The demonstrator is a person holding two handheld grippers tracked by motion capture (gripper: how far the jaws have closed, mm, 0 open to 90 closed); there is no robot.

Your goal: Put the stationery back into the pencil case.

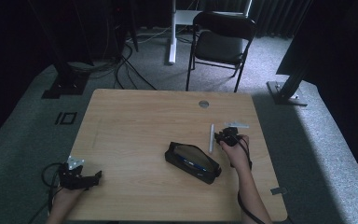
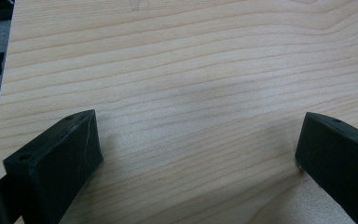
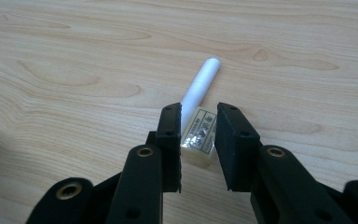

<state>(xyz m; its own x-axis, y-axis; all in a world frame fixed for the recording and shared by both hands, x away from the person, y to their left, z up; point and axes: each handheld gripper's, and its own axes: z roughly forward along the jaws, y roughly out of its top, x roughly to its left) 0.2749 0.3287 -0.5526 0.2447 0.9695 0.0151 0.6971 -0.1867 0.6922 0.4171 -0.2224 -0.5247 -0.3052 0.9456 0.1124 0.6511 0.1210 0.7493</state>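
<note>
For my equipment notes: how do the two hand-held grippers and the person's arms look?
The left hand-held gripper is black, with a grey three-cornered plate and a black cable. The right hand-held gripper has blocky black jaws on arms with metal-ringed holes. No sleeves show.

We see a light wooden table [image 1: 135, 121] carrying a black open pencil case [image 1: 192, 162] near its middle, a white pen-like stick [image 1: 211, 138] just beside it, and a small wrapped eraser [image 3: 198, 135] touching the stick.
</note>
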